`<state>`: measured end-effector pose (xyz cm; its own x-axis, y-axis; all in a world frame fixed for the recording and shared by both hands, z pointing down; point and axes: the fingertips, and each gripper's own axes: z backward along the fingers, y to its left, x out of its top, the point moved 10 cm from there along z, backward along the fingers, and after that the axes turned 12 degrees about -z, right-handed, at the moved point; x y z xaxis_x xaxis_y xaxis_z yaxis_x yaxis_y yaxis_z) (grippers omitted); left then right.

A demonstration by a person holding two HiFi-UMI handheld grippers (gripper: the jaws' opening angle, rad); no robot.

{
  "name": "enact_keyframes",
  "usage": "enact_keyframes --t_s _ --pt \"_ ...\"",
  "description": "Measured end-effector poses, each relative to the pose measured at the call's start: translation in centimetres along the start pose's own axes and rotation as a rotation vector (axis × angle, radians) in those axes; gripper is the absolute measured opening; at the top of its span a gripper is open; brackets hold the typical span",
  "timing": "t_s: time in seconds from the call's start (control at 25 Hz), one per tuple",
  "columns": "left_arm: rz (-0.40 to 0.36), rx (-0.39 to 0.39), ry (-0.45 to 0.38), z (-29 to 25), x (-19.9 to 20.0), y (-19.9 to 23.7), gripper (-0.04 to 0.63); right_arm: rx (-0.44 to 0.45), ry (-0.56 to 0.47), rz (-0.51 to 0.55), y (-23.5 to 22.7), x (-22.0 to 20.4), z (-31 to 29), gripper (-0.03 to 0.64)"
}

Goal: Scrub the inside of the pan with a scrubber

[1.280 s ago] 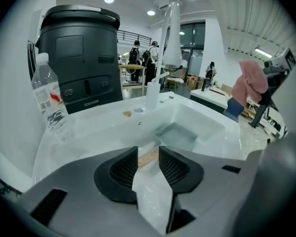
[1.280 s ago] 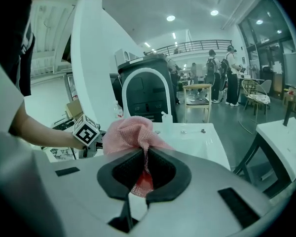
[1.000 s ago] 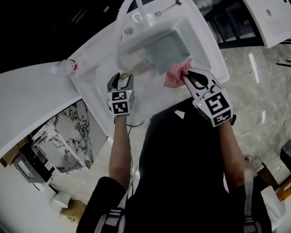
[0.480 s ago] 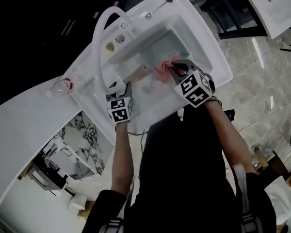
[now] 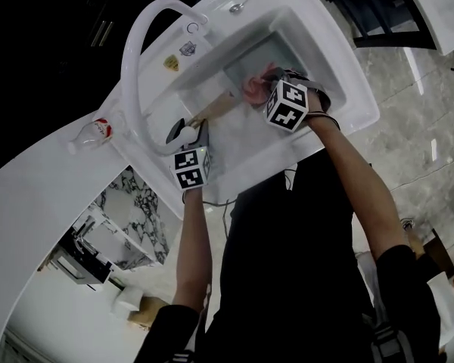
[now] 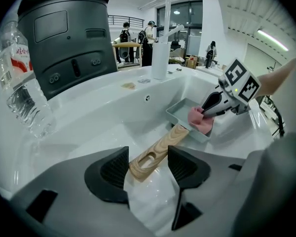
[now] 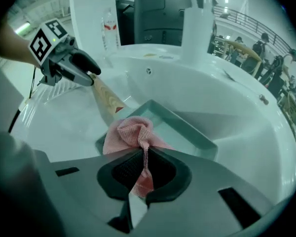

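Left tongs (image 6: 148,166) are wide apart and straddle the end of the pan's wooden handle (image 6: 157,151). The pads aren't pressing it, and we see a gap on the right side. Right tongs (image 7: 144,162) are clamped on the pink scrubber (image 7: 129,132), a mesh cloth bunched up just ahead of the tips.

We have the scrubber at the handle-end corner of the pan (image 7: 185,127), partly draped over its rim. The pan is grey, rectangular and shallow. It sits in the basin of the white sink (image 5: 340,78), with its handle pointing out toward our left tongs.

A curved white faucet (image 5: 136,66) arcs over the basin. A clear plastic bottle (image 5: 93,133) with a red label is on the worktop (image 5: 30,195), just left of the sink.
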<state>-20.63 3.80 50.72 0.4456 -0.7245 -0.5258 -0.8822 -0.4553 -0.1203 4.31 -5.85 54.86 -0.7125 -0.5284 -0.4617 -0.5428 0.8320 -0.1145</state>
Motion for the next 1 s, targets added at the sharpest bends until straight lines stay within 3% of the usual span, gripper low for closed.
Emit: enact_keyframes --t_s 0.44,0.64,0.8,0.92,1.0 --pt "-0.006 0.010 0.014 0.0 -0.1 0.0 0.258 0.114 0.094 0.196 2.5 -0.1 -4.1 0.040" --pt "-0.005 0.023 0.022 -0.2 -0.1 -0.1 0.258 0.272 0.094 0.200 3.3 0.4 -4.7 0.038" --pt "0.006 0.022 0.021 -0.2 -0.1 -0.3 0.258 0.375 0.141 0.128 3.0 0.8 -4.9 0.037" --pt "0.009 0.025 0.026 -0.3 0.0 -0.4 0.258 0.475 0.238 0.012 2.0 0.9 -5.3 0.036" --pt "0.012 0.025 0.035 -0.3 0.2 -0.4 0.258 0.488 0.318 -0.034 1.1 0.6 -5.3 0.035"
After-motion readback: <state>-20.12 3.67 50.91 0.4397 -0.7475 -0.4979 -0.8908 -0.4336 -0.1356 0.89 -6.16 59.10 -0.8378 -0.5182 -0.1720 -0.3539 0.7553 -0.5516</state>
